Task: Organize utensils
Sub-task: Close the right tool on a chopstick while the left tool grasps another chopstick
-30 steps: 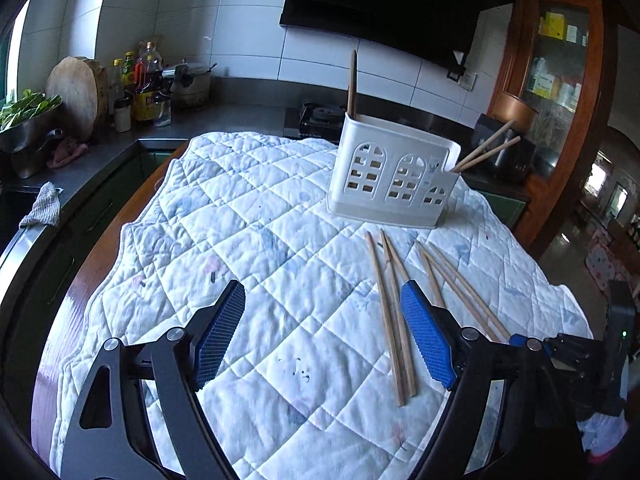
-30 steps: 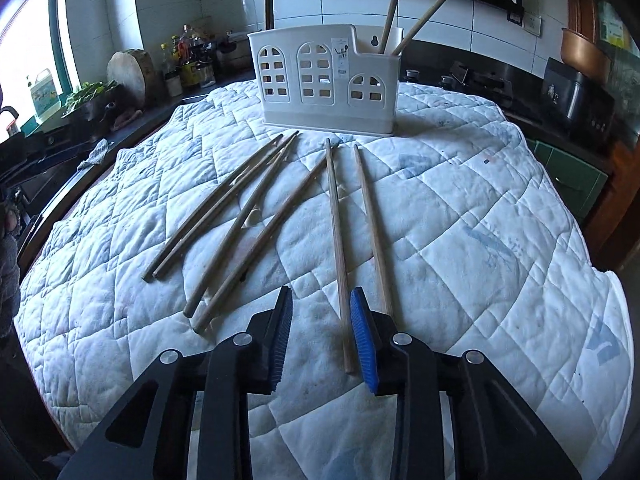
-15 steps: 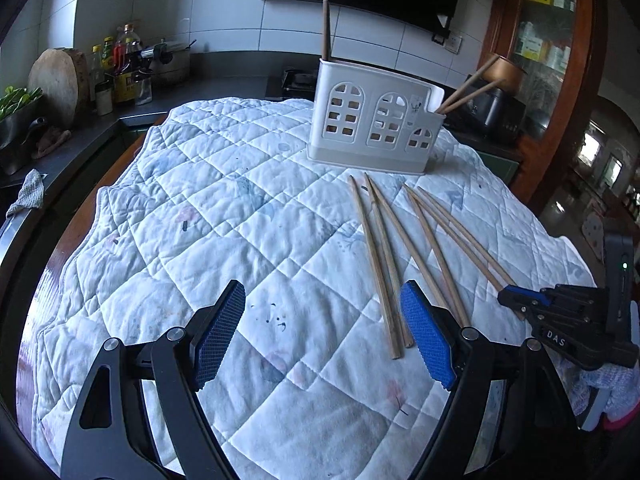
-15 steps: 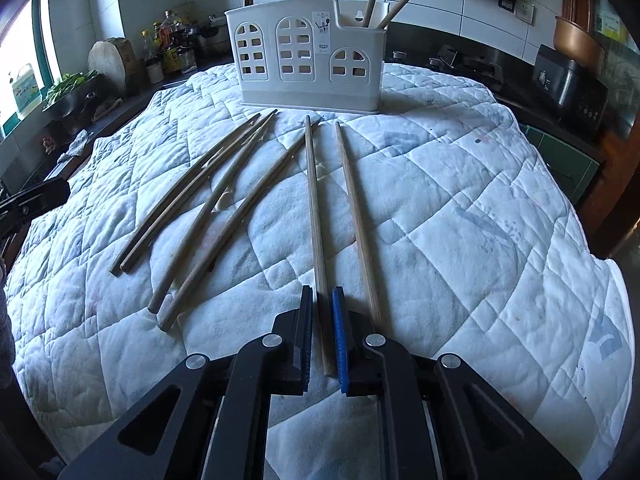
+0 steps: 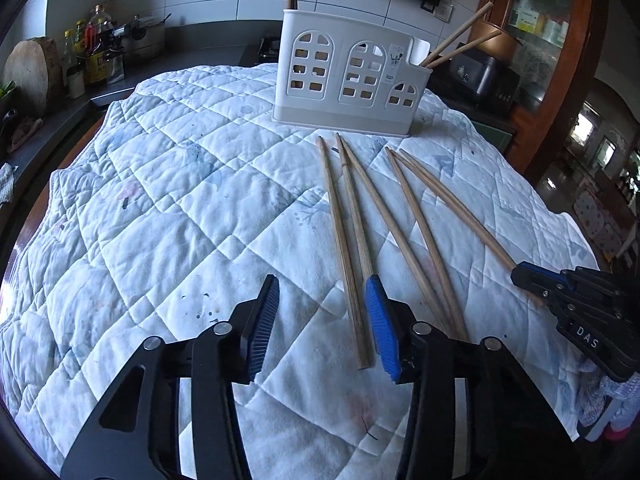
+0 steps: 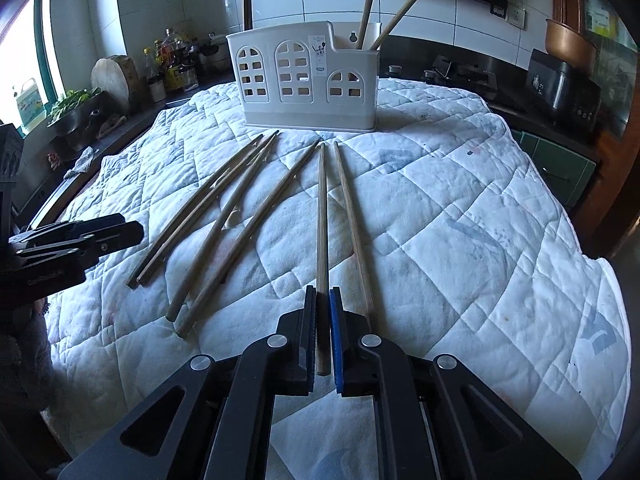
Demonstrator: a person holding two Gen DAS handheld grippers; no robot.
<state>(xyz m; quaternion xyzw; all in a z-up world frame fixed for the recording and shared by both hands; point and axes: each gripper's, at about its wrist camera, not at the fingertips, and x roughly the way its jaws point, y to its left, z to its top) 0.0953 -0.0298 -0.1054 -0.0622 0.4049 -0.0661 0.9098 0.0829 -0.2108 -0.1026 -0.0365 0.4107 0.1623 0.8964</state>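
Note:
A white utensil caddy (image 5: 352, 80) stands at the far side of the quilted cloth, also in the right wrist view (image 6: 310, 80), with three chopsticks upright in it. Several wooden chopsticks (image 5: 344, 236) lie on the cloth in front of it. My left gripper (image 5: 322, 324) is open just above the cloth, its right finger beside the near ends of the leftmost chopsticks. My right gripper (image 6: 323, 308) is shut on the near end of one chopstick (image 6: 322, 216); a second chopstick (image 6: 352, 220) lies just right of it.
A white quilted cloth (image 5: 168, 208) covers the table. A counter at the left holds bottles (image 5: 92, 56), a wooden block (image 5: 32, 72) and greens. A stove and a dark appliance (image 6: 560, 84) stand behind the caddy. A wooden cabinet (image 5: 560, 40) is at the right.
My right gripper has closed on one chopstick's near end. My left gripper has narrowed, stayed open, and moved forward and right toward the leftmost chopsticks.

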